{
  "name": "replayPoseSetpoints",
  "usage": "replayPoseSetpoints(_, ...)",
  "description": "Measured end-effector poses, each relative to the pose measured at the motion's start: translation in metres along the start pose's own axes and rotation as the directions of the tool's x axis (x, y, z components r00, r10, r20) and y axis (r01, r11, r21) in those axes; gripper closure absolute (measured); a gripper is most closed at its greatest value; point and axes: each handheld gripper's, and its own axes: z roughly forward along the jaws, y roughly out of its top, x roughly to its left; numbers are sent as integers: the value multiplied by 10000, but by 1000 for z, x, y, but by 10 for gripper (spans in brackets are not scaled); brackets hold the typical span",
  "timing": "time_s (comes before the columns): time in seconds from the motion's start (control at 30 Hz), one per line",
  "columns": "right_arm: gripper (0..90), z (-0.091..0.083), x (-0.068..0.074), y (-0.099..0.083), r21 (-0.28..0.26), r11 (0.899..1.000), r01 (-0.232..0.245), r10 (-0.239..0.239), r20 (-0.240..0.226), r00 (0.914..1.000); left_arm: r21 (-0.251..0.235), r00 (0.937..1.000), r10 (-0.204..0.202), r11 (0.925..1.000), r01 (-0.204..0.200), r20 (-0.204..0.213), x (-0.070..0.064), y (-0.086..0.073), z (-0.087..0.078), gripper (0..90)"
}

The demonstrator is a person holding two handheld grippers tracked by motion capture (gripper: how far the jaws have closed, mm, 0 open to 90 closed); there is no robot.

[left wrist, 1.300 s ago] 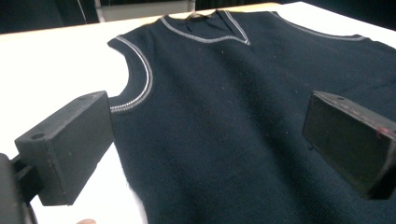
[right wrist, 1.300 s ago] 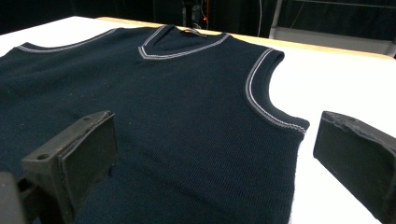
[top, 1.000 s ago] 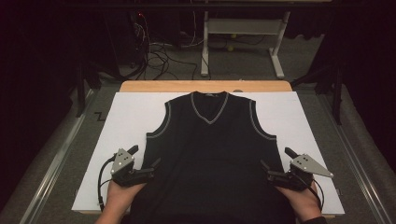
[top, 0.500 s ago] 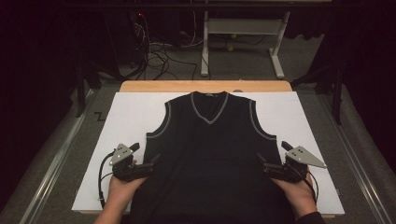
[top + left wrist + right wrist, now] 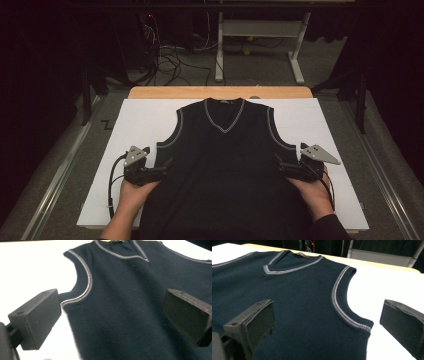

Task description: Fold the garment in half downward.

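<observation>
High view shows one counter [image 5: 135,127] covered with a white sheet, and one dark sleeveless vest [image 5: 225,165] lies flat on it, in the middle. The long axis of the vest runs from the near edge to the far edge of the counter; the V-neck points away from the person and the hem comes to the near edge between the two forearms. The vest has two armholes with a pale stripe and one pale stripe around the neck.

Two grippers are at the vest, one on each side, just under the armholes. The left gripper [image 5: 162,169] is at the left side edge of the vest. In the left gripper view its fingers [image 5: 37,317] are spread wide, one over the white sheet and one over the dark cloth, and the side edge of the vest [image 5: 130,302] lies between them. The right gripper [image 5: 281,165] is at the right side edge, and its fingers [image 5: 254,325] are also wide apart, grasping nothing. Whether the fingers touch the cloth is, I think, not clear.
</observation>
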Motion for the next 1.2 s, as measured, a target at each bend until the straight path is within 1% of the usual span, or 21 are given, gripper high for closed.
replayPoseSetpoints(0.1,2,4,0,3,93,10000,34,-34,55,10000,314,9995,-217,9993,223,-221,6,3,4,8)
replayPoseSetpoints(0.17,7,11,-1,5,379,9993,47,-53,161,9999,847,9982,-136,9962,184,-576,9,4,8,13)
replayPoseSetpoints(0.2,7,11,-1,5,379,9993,47,-53,161,9999,1308,9963,9,9914,104,-860,9,5,11,13)
replayPoseSetpoints(0.27,12,12,-2,4,616,9980,163,-176,205,9996,2015,9927,179,9795,65,-1190,11,3,14,18)
replayPoseSetpoints(0.33,16,12,-3,4,881,9958,234,-252,189,9995,2594,9930,117,9656,195,-1179,14,2,16,93)
replayPoseSetpoints(0.4,36,9,-5,4,1084,9939,204,-221,153,9996,2877,9936,-79,9569,401,-1123,16,1,17,123)
replayPoseSetpoints(0.43,77,6,-7,3,1294,9915,163,-188,184,9997,2993,9941,-181,9529,496,-1073,16,0,18,130)
replayPoseSetpoints(0.47,77,4,-9,3,1469,9891,139,-184,293,9994,3078,9945,-208,9500,517,-1028,16,0,18,133)
replayPoseSetpoints(0.53,95,3,-11,1,1620,9868,18,-76,348,9994,3281,9950,-154,9435,470,-982,15,-1,20,151)
replayPoseSetpoints(0.6,133,1,-16,-2,1945,9808,-164,90,389,9992,3536,9955,-20,9347,355,-946,14,-2,22,182)
replayPoseSetpoints(0.63,143,0,-19,-4,2138,9765,-281,205,379,9991,3567,9945,147,9339,235,-1038,12,-3,22,188)
replayPoseSetpoints(0.67,159,-1,-23,-8,2547,9659,-464,375,397,9985,3570,9944,175,9339,210,-1043,10,-2,23,227)
replayPoseSetpoints(0.7,159,-1,-23,-8,2547,9659,-464,375,397,9985,3566,9947,157,9340,217,-1017,10,-2,22,227)
replayPoseSetpoints(0.73,165,-1,-24,-10,2656,9629,-477,389,382,9985,3573,9952,181,9338,175,-960,10,-2,22,288)
replayPoseSetpoints(0.77,195,-1,-26,-13,2972,9529,-606,524,354,9980,3560,9958,199,9344,131,-889,10,-2,21,316)
replayPoseSetpoints(0.8,195,-1,-26,-13,2972,9529,-606,524,354,9980,3560,9958,199,9344,131,-889,10,-2,21,332)
replayPoseSetpoints(0.83,206,-1,-28,-14,3083,9493,-620,555,297,9980,3553,9958,177,9346,153,-895,10,-2,21,332)
replayPoseSetpoints(0.93,265,1,-27,-16,3346,9399,-685,662,184,9976,3499,9961,105,9365,211,-881,11,-2,21,407)
replayPoseSetpoints(1.03,312,2,-24,-17,3501,9354,-502,443,248,9987,3483,9968,164,9373,117,-776,10,-2,21,476)
replayPoseSetpoints(1.1,357,3,-22,-16,3487,9361,-465,417,214,9989,3481,9973,161,9374,100,-720,9,-2,21,519)
replayPoseSetpoints(1.2,468,3,-19,-16,3427,9391,-276,270,65,9996,3410,9980,131,9400,86,-613,9,-3,20,593)
